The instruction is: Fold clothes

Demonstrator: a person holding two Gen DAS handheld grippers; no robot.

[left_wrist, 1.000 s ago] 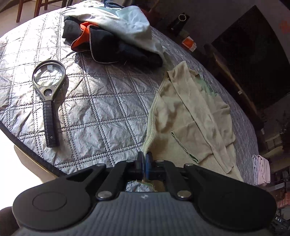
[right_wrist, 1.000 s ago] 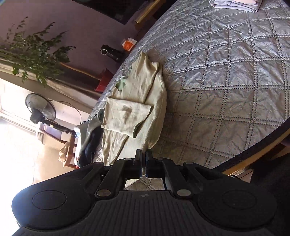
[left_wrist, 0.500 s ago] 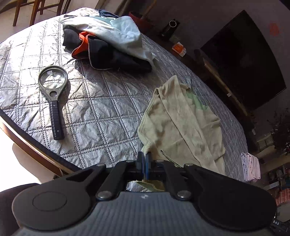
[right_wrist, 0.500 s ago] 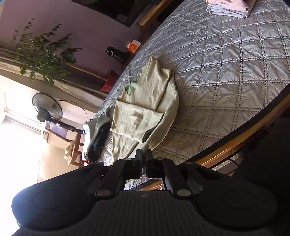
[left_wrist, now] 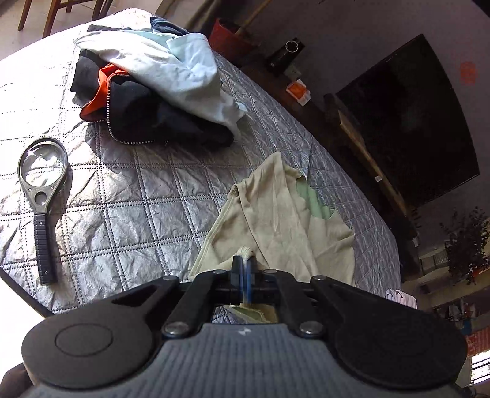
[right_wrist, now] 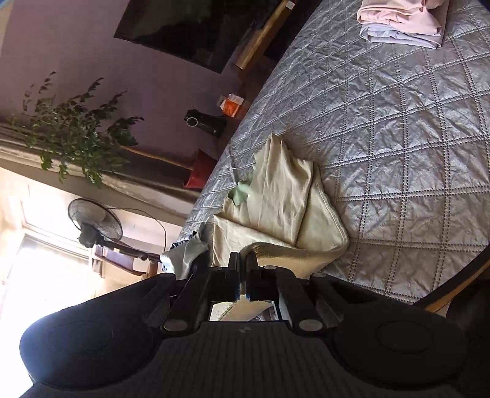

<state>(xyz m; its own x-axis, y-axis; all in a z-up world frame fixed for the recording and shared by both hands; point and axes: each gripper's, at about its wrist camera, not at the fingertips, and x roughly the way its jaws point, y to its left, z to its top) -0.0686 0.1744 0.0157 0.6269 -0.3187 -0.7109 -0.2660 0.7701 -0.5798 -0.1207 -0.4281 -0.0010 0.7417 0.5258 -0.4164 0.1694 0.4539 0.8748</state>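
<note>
**Two pinches on one hem, and little cloth in either**

Starting at the far left in your left wrist view, the magnifying glass (left_wrist: 41, 196) lies alone on the quilted table cover (left_wrist: 147, 189), well clear of the work. Further in, the heap of unfolded clothes (left_wrist: 153, 91) sits near the far rim, with a pale shirt draped over a dark zip jacket. Next comes the beige garment (left_wrist: 275, 214), lying partly folded on the cover near the table's front edge, its green lining showing at the far side.

Your left gripper (left_wrist: 244, 269) has its jaws shut on a small tuft of the garment's near edge. Your right gripper (right_wrist: 243, 269) is likewise closed tight, with the near hem running into its jaws and lifted off the cover. Past it, to the right, the finished stack of folded clothes (right_wrist: 404, 24) waits at the far end.

What could go wrong, as you'd judge it from here:

- Only a sliver of cloth sits in each pinch (the left one especially), so a sharp pull could slip it free and drop the hem.
- If one hand leads the other, the fold will likely land skewed and the layers beneath bunch.
- Carry the hem too far toward the heap and the garment could land on the jacket.
</note>
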